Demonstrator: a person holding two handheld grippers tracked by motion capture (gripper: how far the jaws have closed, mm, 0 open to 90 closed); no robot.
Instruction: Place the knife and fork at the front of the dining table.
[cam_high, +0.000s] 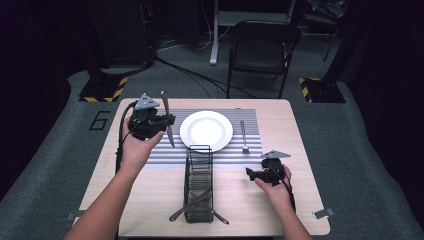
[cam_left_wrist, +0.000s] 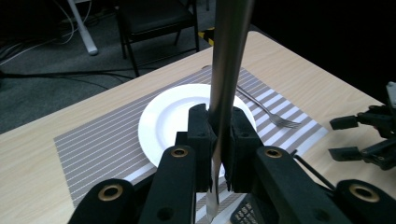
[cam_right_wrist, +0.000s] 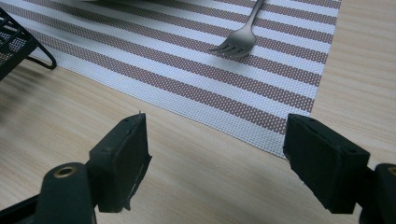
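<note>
1. The left tongs (cam_left_wrist: 219, 140) are clamped on a table knife (cam_left_wrist: 226, 70) (held nearly upright), above the striped placemat (cam_high: 162, 147), just left of the white plate (cam_high: 206, 130).
2. The right tongs (cam_right_wrist: 217, 158) stand apart, holding nothing, over the counter (cam_high: 300, 200) near the fork (cam_right_wrist: 240, 39).
3. A black wire caddy (cam_high: 198, 185) sits between the hands.

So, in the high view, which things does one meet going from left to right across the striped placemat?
left gripper shut on the knife → white plate → fork, all on or over the striped placemat.
</note>
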